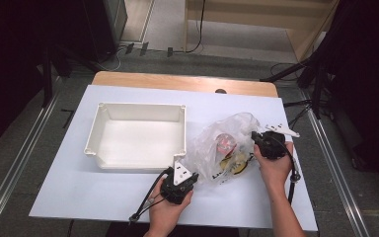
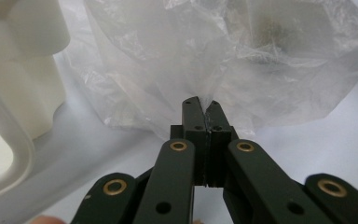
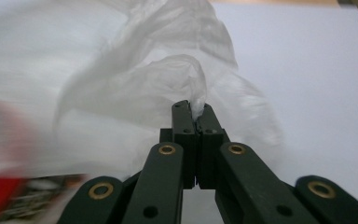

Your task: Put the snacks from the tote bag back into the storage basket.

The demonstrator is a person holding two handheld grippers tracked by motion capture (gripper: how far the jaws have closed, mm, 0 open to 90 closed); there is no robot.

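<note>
White-covered table (image 1: 103,197), grey floor (image 1: 24,148), dark surroundings.

A crumpled clear plastic bag (image 1: 227,143) lay on the white table surface just right of the white tray (image 1: 137,136), near its front right corner. Its film was bunched and puffed up. Inside showed something red (image 1: 225,143) and, nearer the front, packaging with yellow and black print (image 1: 234,167), indistinct through the plastic.
</note>
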